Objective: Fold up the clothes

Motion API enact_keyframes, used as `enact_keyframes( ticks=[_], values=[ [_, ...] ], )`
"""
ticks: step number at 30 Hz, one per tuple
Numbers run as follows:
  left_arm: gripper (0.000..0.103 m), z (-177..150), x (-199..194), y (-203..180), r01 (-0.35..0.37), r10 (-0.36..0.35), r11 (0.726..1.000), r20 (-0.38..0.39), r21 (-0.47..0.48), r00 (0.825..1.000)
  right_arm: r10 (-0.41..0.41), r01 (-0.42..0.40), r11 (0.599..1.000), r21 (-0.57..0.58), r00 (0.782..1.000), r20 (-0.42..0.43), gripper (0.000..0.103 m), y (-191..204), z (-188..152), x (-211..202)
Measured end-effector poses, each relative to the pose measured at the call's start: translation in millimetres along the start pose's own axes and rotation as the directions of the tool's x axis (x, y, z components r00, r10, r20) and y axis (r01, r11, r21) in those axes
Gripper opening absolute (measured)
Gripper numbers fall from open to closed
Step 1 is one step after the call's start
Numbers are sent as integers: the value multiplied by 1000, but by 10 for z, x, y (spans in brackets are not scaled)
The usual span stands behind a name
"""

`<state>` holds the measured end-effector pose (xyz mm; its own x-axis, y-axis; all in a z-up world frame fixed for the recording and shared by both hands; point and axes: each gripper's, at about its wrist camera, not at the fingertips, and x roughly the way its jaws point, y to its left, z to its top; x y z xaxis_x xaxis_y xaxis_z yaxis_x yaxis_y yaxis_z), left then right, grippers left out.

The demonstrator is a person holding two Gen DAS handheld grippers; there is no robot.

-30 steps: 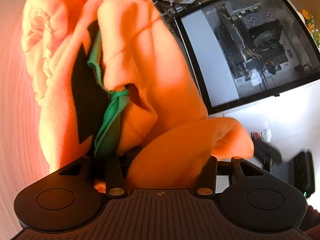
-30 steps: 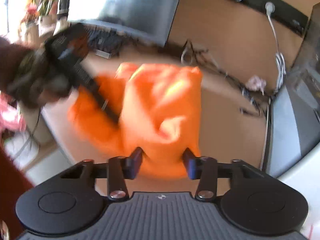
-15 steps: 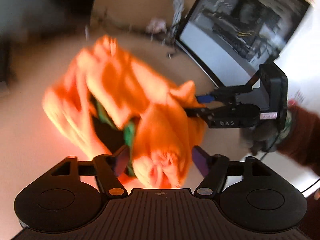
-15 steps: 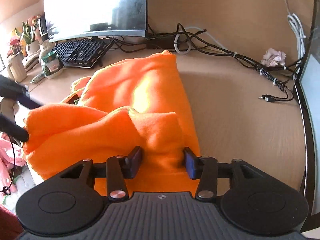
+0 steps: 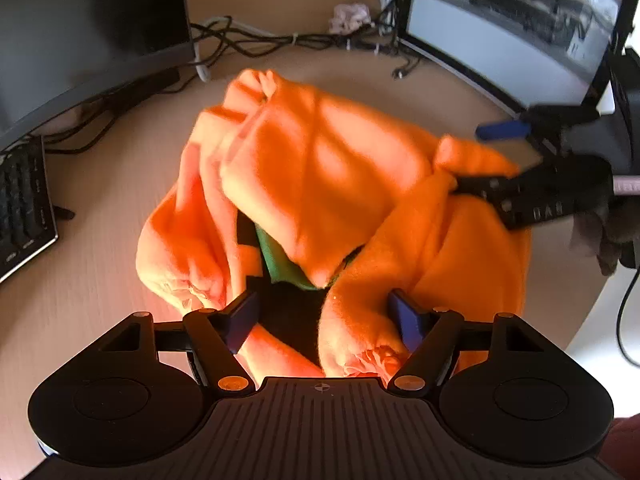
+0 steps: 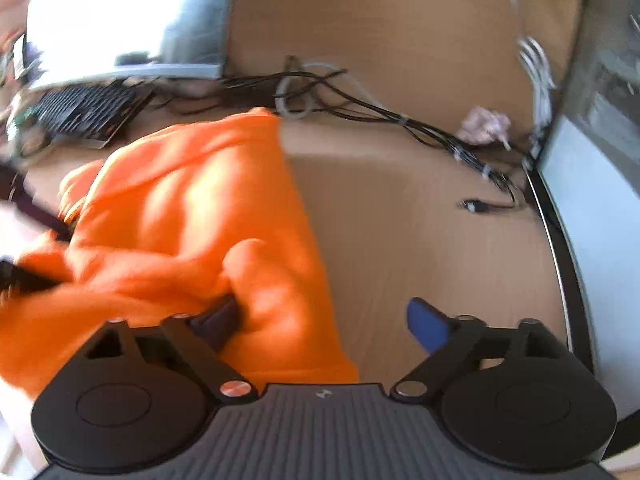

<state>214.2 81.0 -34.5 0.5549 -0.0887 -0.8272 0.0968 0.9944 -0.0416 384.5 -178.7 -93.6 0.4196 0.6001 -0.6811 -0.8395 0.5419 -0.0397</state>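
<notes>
Lay bunched on the desk (image 5: 100, 208), garment (image 5: 320, 184) at centre, green lining (image 5: 280, 264) showing at 6 o'clock. Left gripper (image 5: 324, 316) released, jaws just spread, cloth loose between them. Right gripper (image 6: 332, 320) at 3 o'clock likewise just sprung wide, grasping nothing, one finger against cloth. Judged partly folded; squaring and flattening left.

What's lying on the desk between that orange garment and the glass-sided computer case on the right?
In the right wrist view, mostly bare desk, with one loose cable plug lying on it between the orange garment and the computer case.
</notes>
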Motion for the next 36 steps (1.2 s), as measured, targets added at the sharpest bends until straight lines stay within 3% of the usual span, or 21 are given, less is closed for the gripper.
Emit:
enact_keyframes(
  ticks=[3,7,11,13,14,15,17,22,25,28,32,34,36],
  values=[
    [80,16,12,37,22,-22,1000,-9,-17,1000,-23,22,999,27,1000,22,90,13,8,-233],
    [82,2,30,52,37,-37,999,-8,-25,999,85,-92,974,205,995,42,90,-109,-116,-719],
    [85,5,67,50,52,-52,998,-4,-36,999,268,-229,830,508,963,-4,90,-178,-427,-695],
    [85,17,83,48,61,-61,997,-9,-39,998,291,-242,818,521,957,-13,74,-96,-449,-609],
    [85,25,88,51,64,-65,997,-12,-40,998,300,-247,815,524,954,-17,59,-53,-455,-567],
    [84,30,89,49,67,-67,997,-16,-42,998,308,-251,812,527,951,-21,54,-10,-461,-524],
    [81,35,79,16,82,-83,995,-25,-51,996,284,-234,834,500,958,-26,54,-16,-402,-459],
    [76,57,68,-300,194,-198,977,-32,-88,980,146,-127,948,291,988,-45,55,-102,-140,-339],
    [76,90,27,-657,278,-280,957,-6,-77,960,81,-71,984,163,995,-52,62,-119,-21,-248],
    [77,96,-139,-802,432,-432,901,-6,-41,902,11,-9,997,78,1000,-26,62,-105,33,-278],
    [80,160,-609,-598,530,-528,848,82,0,845,33,-33,997,74,999,3,62,18,-26,-469],
    [83,269,-805,-344,565,-550,824,178,-42,816,29,-30,999,42,999,12,62,177,-106,-538],
    [84,436,-876,-123,573,-534,813,262,-101,804,-7,7,999,-41,1000,10,62,415,-215,-555]
  ],
)
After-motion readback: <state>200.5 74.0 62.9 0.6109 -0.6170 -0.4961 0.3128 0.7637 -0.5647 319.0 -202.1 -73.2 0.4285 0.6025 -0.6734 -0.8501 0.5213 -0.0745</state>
